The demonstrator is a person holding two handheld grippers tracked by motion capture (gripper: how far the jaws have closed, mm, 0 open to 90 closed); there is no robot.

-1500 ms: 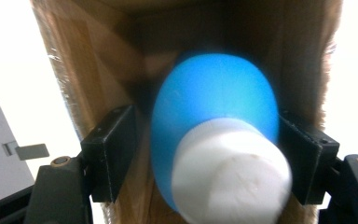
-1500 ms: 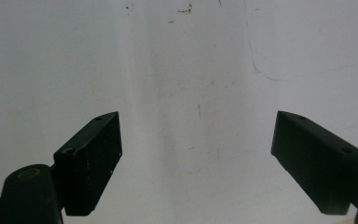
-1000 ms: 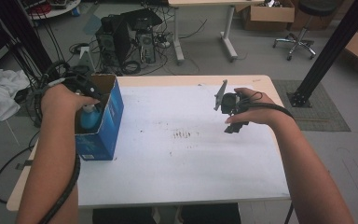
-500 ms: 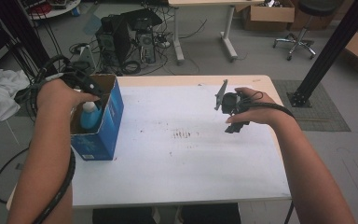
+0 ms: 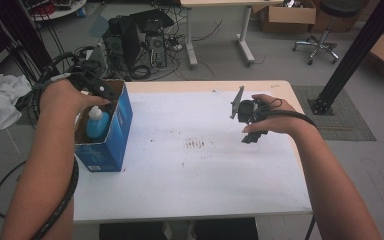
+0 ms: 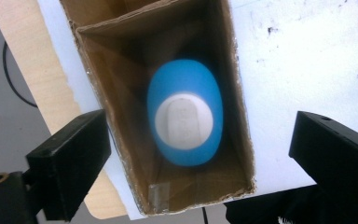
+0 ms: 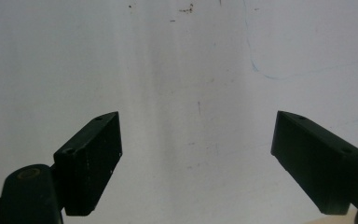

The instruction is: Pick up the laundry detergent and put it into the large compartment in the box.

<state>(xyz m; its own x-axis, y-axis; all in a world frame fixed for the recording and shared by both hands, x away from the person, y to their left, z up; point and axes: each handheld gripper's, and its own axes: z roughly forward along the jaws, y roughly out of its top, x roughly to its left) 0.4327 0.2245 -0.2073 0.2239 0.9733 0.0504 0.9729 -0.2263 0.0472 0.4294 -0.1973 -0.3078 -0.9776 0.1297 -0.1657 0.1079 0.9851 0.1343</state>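
White tabletop: left gripper just opened above seemingly upright blue bottle in box; right gripper agape, empty.

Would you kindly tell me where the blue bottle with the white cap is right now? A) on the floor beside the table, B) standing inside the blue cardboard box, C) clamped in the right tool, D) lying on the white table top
B: the bottle stands upright inside the box, with the left tool open above it and not touching it.
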